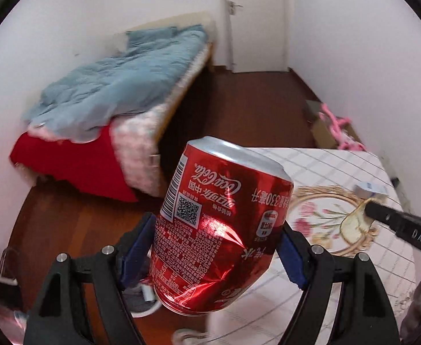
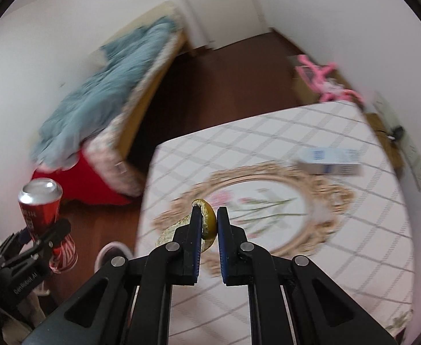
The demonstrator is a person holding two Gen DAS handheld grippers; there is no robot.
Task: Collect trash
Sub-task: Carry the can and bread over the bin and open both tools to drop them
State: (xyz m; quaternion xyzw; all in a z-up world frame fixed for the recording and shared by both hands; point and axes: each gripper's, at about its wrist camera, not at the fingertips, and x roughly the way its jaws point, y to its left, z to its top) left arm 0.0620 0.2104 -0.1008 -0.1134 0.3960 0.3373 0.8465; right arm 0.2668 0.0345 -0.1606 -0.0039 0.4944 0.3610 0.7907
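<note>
Counter (image 2: 268, 143) mostly bare ahead of my hand-held grippers; only box (image 2: 329, 161) near far edge. Bed (image 2: 109, 92) blocks left; floor (image 2: 225, 80) between open.

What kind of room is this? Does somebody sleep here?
Most likely a bedroom, so yes. There is a bed with a blue quilt against the wall, a door at the far end, and a small table under a flowered cloth.

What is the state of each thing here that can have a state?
Cola can: dented, tilted, held off the table.
Left gripper: shut on the cola can.
Fruit peel: curled, pinched between the fingers.
Right gripper: shut on the fruit peel.
Small box: lying flat on the table.
Blue blanket: rumpled on the bed.
</note>
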